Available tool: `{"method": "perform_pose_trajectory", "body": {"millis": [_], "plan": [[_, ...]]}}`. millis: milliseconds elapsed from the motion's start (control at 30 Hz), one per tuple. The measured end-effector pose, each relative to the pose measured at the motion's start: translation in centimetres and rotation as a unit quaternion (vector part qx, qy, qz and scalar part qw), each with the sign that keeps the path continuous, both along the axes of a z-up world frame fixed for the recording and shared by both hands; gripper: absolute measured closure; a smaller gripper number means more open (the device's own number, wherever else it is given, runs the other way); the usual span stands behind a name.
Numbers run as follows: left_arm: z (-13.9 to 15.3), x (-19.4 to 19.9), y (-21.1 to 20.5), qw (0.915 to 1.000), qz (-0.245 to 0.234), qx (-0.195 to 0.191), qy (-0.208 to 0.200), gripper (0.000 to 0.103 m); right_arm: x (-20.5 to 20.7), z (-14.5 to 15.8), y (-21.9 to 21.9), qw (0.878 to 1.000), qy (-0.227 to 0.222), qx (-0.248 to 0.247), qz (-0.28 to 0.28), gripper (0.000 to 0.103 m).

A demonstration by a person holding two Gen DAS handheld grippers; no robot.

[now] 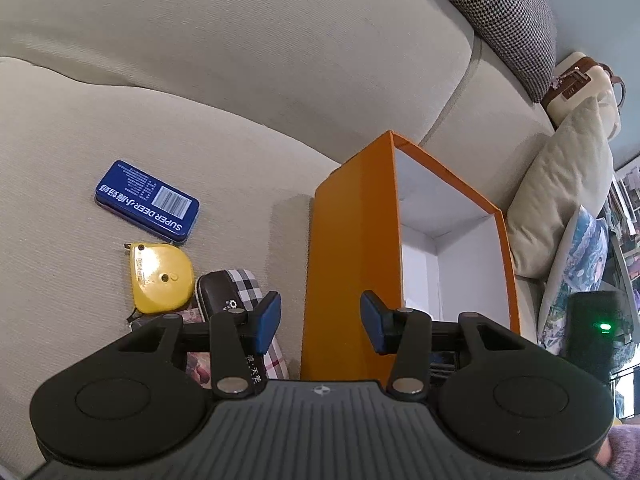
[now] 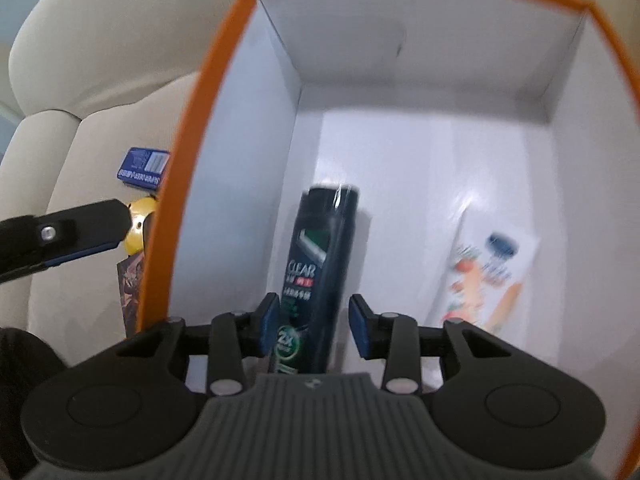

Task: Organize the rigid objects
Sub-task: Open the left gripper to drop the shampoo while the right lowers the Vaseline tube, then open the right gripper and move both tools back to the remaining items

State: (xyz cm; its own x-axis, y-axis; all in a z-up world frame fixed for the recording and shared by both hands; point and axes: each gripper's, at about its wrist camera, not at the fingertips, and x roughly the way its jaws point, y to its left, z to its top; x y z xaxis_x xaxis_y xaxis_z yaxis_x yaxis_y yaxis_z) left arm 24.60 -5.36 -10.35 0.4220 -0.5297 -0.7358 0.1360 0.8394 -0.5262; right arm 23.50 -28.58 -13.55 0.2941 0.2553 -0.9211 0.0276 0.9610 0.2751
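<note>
An orange box (image 1: 348, 240) with a white inside stands open on the beige sofa seat. In the right wrist view a dark Clear shampoo bottle (image 2: 320, 248) lies tilted inside the box (image 2: 192, 152), next to a white printed tube (image 2: 488, 276). My right gripper (image 2: 314, 326) straddles the bottle's lower end; the left pad touches it and a gap shows at the right pad, so the gripper is open. My left gripper (image 1: 320, 322) hangs open over the box's near left wall, holding nothing. Left of the box lie a blue tin (image 1: 147, 201), a yellow tape measure (image 1: 162, 278) and a plaid case (image 1: 240, 292).
The sofa backrest (image 1: 240, 40) rises behind the box. A houndstooth cushion (image 1: 500, 12), a cream bag (image 1: 576, 80), a beige pillow (image 1: 560, 192) and a patterned pillow (image 1: 580, 264) crowd the right side. A printed card (image 2: 130, 280) leans by the box's left wall.
</note>
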Motion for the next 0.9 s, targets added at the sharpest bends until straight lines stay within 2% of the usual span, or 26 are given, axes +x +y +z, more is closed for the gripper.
{"method": "perform_pose_trajectory", "body": {"millis": [67,133,200,333,433,533,567,733,900], "plan": [[0.0,0.0,0.0,1.0,0.001,-0.001,0.001,0.05,-0.3,1.2,-0.8,1.0,-0.013,-0.021,-0.004,0.062],[0.0,-0.1,-0.1,1.0,0.0,-0.003,0.001,0.05,-0.6,2.2,-1.9,0.999,-0.023,-0.045,-0.015,0.056],[0.0,-0.1,-0.1,1.0,-0.001,-0.003,0.002,0.05,-0.8,2.4,-2.8,0.997,-0.021,-0.076,-0.024,0.047],[-0.2,0.0,0.0,1.0,0.002,0.001,0.005,0.05,-1.1,1.4,-4.5,0.992,-0.002,-0.117,-0.045,0.036],[-0.4,0.1,-0.1,0.9999,0.001,0.004,0.01,0.05,-0.9,0.0,-6.1,0.993,0.023,-0.085,-0.076,0.039],[-0.3,0.1,0.0,0.9999,0.002,0.006,0.009,0.05,-0.7,-1.1,-6.4,0.993,0.041,-0.077,-0.083,0.054],[-0.3,0.1,0.1,0.9999,0.002,0.006,0.008,0.05,-0.7,-1.2,-6.4,0.993,0.041,-0.078,-0.079,0.056],[-0.6,0.2,0.0,0.9999,0.001,0.007,0.011,0.05,-0.8,-0.9,-4.3,0.997,0.037,-0.054,-0.045,0.056],[-0.5,0.0,0.2,0.9999,0.001,0.009,0.011,0.05,-1.1,-0.8,-2.9,0.998,0.034,-0.057,-0.006,0.056]]}}
